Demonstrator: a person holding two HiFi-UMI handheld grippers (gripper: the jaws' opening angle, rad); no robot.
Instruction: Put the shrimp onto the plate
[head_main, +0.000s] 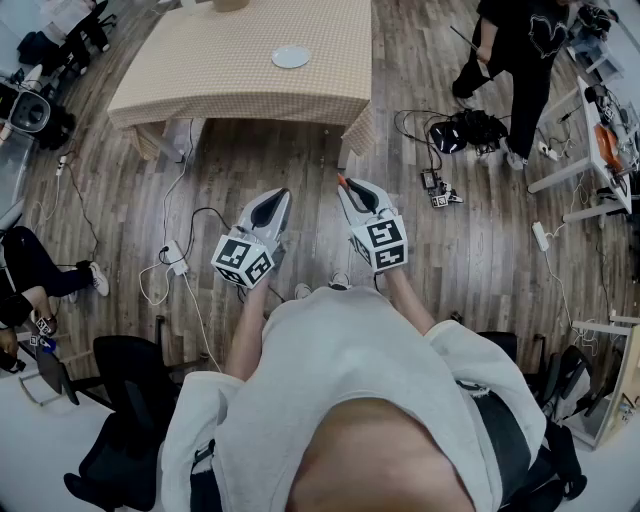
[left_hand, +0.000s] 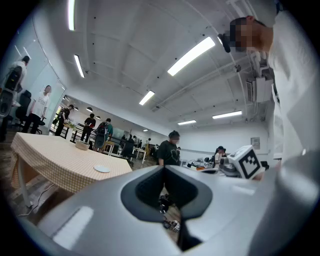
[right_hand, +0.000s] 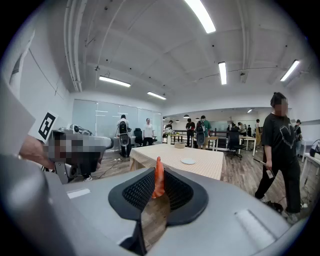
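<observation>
An orange shrimp (right_hand: 158, 177) stands upright, pinched between the pads of my right gripper (right_hand: 158, 186); in the head view its orange tip (head_main: 342, 181) pokes out of the right gripper (head_main: 345, 185). My left gripper (head_main: 282, 196) is held beside it, jaws together and empty, as the left gripper view (left_hand: 164, 169) also shows. Both hang over the wooden floor, well short of the table (head_main: 190, 70) with its checked cloth. The small white plate (head_main: 291, 57) lies on that table, also seen as plate (right_hand: 188, 161) and plate (left_hand: 102, 169).
A person in black (head_main: 520, 60) stands at the right near a bag and cables (head_main: 465, 130). A power strip with cords (head_main: 175, 262) lies on the floor at the left, by a seated person's legs (head_main: 40, 270). A bowl (left_hand: 81, 145) sits on the table's far side. Black chairs (head_main: 130, 400) stand behind me.
</observation>
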